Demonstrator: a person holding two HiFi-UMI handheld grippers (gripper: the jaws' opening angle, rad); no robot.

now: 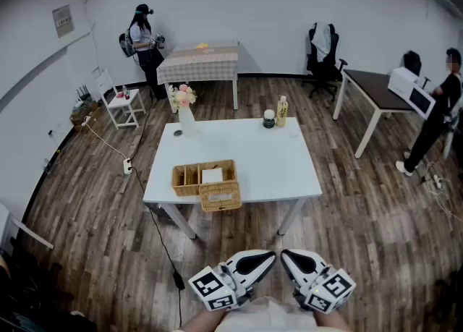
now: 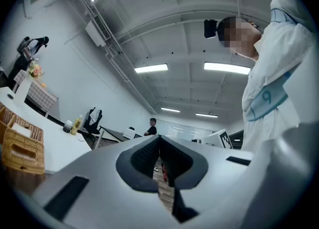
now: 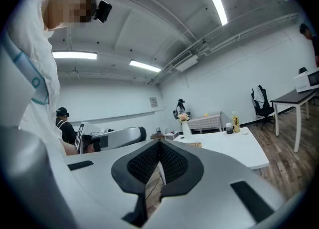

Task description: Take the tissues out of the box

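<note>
A wicker tray (image 1: 189, 176) stands near the front left edge of the white table (image 1: 275, 168), with a white tissue (image 1: 212, 175) lying in it. A wicker tissue box (image 1: 221, 197) sits against its front side. It shows again at the left of the left gripper view as the wicker box (image 2: 21, 148). Both grippers are held low by the person's body, well short of the table. My left gripper (image 1: 268, 257) (image 2: 159, 139) is shut with nothing in it. My right gripper (image 1: 287, 257) (image 3: 159, 143) is likewise shut and empty.
On the table's far side stand a vase of flowers (image 1: 185, 110), a yellow bottle (image 1: 281, 111) and a jar (image 1: 269, 118). A black cable (image 1: 155, 222) runs over the wood floor to the left of the table. People stand at the far tables (image 1: 145, 41) (image 1: 438, 113).
</note>
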